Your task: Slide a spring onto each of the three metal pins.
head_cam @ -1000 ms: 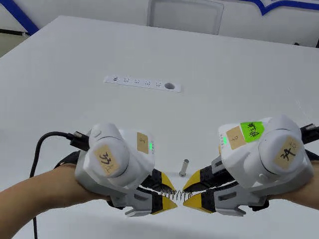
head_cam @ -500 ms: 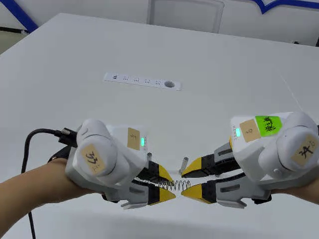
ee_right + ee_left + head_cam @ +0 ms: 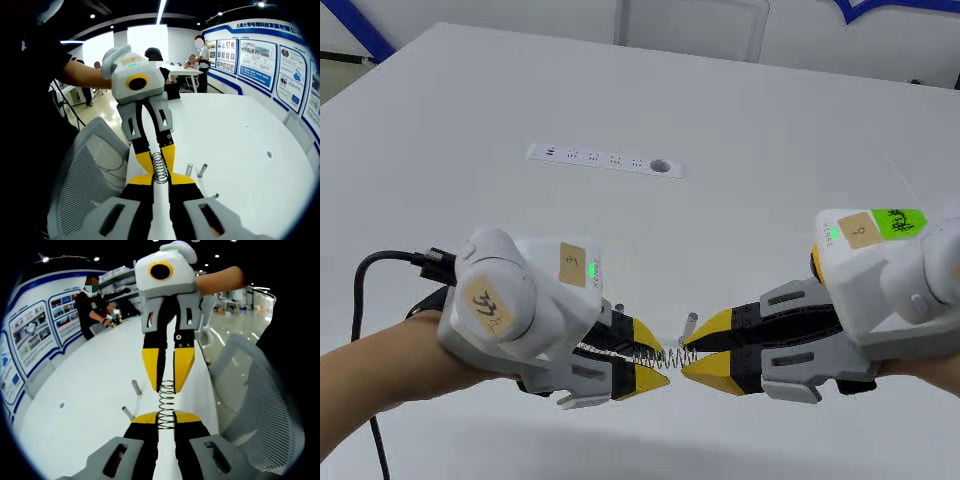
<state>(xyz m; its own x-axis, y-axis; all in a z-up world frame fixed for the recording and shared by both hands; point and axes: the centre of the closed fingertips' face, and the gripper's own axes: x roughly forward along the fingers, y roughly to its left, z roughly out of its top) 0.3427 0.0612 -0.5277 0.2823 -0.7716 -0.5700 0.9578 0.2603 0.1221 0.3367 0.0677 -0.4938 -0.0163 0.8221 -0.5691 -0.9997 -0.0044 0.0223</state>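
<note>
Left tool (image 3: 658,364) and right tool (image 3: 689,354) meet tip to tip, each pinching 1 end of a spring (image 3: 674,357), with a pin (image 3: 689,325) just behind.

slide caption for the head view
Left tool and right tool grip one thin coiled metal spring over a white table, short metal pin behind.

Left gripper (image 3: 656,357) and right gripper (image 3: 694,357) face tip to tip low over white table (image 3: 770,150). Spring (image 3: 672,355) lies level between them, each end pinched in yellow-tipped jaws. Metal pin (image 3: 689,325) upright just behind spring. Power strip (image 3: 605,161) well beyond. Black cable (image 3: 362,300) trails from left gripper.
</note>
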